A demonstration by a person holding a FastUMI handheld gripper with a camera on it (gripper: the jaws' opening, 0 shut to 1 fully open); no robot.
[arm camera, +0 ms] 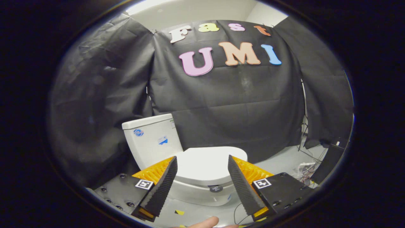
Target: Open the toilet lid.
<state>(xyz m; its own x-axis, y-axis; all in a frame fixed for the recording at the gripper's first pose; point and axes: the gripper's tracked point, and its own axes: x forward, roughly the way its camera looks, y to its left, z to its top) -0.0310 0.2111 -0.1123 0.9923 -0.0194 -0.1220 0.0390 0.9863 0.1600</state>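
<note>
We saw the claw (202, 160) spread wide and gripping nothing, the white toilet lid (207, 166) lying closed beyond and between its fingers, the tank (152, 141) behind it against the black cloth wall (227, 104), a fingertip (205, 222) below

Toilet lid (207, 164): smooth, glossy white plastic. Tank (152, 142): glazed, ceramic-like finish. Booth wall (227, 104): matt, creased black cloth. Open claw (202, 162): ribbed finger faces.

A recording booth: black cloth walls (221, 104) around a toilet (202, 171).
</note>
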